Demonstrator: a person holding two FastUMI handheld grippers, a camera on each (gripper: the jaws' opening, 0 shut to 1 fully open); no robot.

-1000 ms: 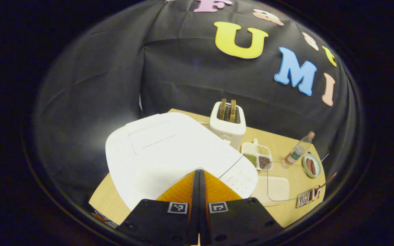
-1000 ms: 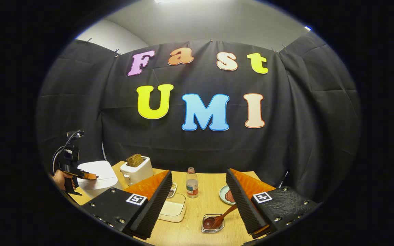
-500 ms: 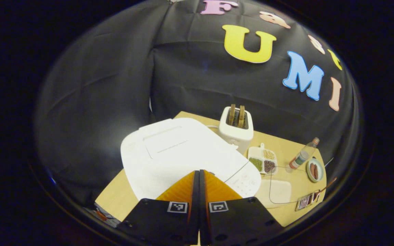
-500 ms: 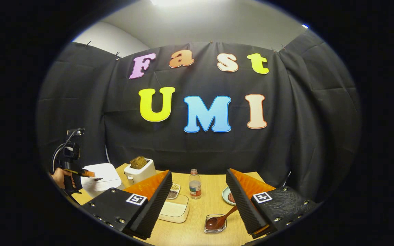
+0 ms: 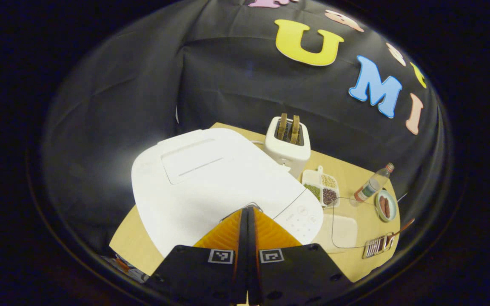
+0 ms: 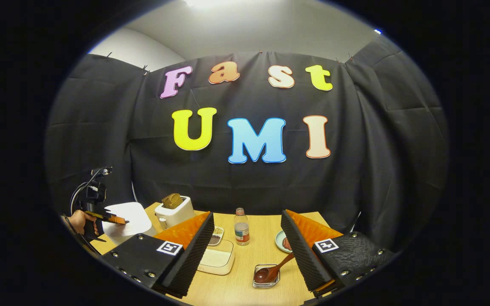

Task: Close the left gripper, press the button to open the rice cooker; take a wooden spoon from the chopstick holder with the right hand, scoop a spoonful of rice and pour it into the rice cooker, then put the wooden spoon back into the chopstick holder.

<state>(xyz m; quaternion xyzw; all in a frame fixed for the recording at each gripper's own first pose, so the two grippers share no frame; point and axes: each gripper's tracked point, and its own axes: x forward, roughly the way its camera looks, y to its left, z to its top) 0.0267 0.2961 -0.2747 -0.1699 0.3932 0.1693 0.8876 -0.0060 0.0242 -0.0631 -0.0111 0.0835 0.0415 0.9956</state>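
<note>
In the left gripper view the left gripper (image 5: 247,212) has its fingers pressed together on nothing, tips just over the front edge of the smooth white rice cooker (image 5: 211,178) — lid down, so the button press looks underway. In the right gripper view the right gripper (image 6: 247,238) gapes wide and empty; just ahead the glossy wooden spoon (image 6: 270,272) sits in the small chopstick holder (image 6: 265,284) — a reach down and a pinch on the handle comes next.

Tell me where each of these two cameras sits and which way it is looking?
Left gripper view: rides the left hand-held gripper, shut, looking down onto the rice cooker lid.
Right gripper view: rides the right hand-held gripper, open, facing level across the table toward the wall; a hand shows far left.
Shared: rice cooker, toaster, bottle, wooden spoon.
</note>
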